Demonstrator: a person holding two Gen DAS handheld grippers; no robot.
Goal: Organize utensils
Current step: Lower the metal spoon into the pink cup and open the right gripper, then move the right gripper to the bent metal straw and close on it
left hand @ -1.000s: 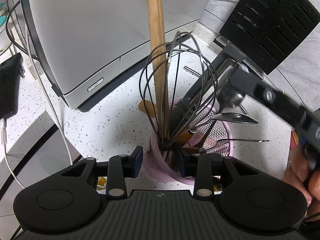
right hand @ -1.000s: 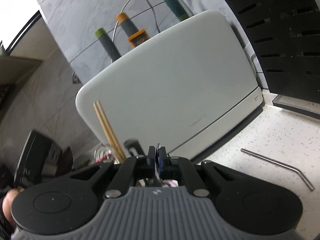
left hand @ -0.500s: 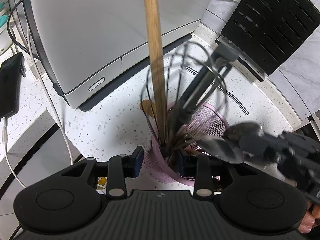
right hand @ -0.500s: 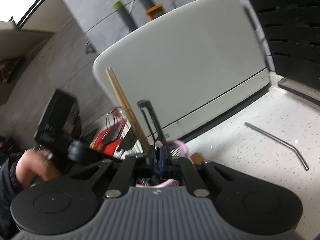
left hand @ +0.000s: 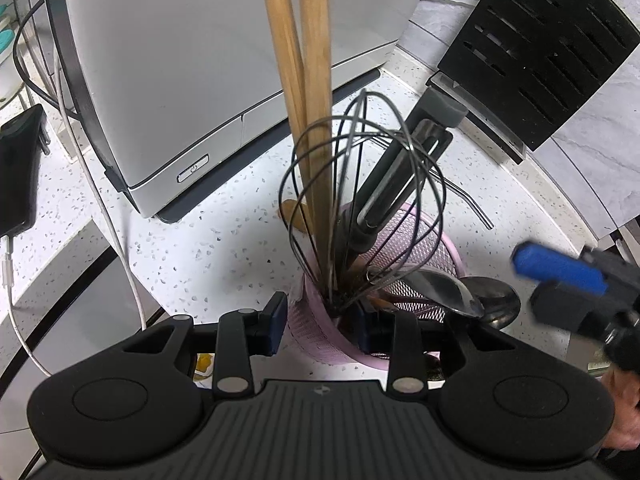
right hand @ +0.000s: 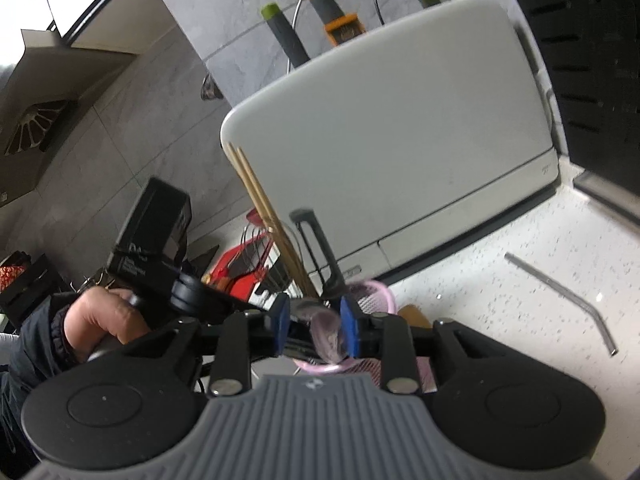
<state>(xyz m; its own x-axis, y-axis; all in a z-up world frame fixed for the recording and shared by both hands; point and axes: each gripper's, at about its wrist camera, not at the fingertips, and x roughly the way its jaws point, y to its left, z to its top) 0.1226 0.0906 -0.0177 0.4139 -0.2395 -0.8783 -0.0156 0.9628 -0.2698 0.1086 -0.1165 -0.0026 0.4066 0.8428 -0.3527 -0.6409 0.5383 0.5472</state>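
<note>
A pink mesh utensil holder (left hand: 416, 232) stands on the speckled counter. My left gripper (left hand: 320, 326) is shut on its near wall, one pad outside and one inside. In the holder are a wire whisk (left hand: 360, 184), two wooden chopsticks (left hand: 312, 120), a black-handled tool (left hand: 400, 168) and two spoons (left hand: 448, 292) with their bowls over the right rim. My right gripper (left hand: 560, 288) hovers just right of the spoons with its jaws opening. In the right wrist view a blurred spoon bowl (right hand: 326, 328) sits between the parted pads of the right gripper (right hand: 314, 320), above the holder (right hand: 376, 292).
A white appliance (left hand: 200, 60) stands behind the holder, and a black knife block (left hand: 540, 48) is at the right. A bent metal straw (right hand: 560, 292) lies on the counter. A phone on a cable (left hand: 16, 168) rests at far left. A hand (right hand: 108, 316) grips the left tool.
The right gripper came down to the holder's right rim with a spoon and its jaws have parted. The left gripper and the holder stayed put. The whisk and chopsticks shifted slightly.
</note>
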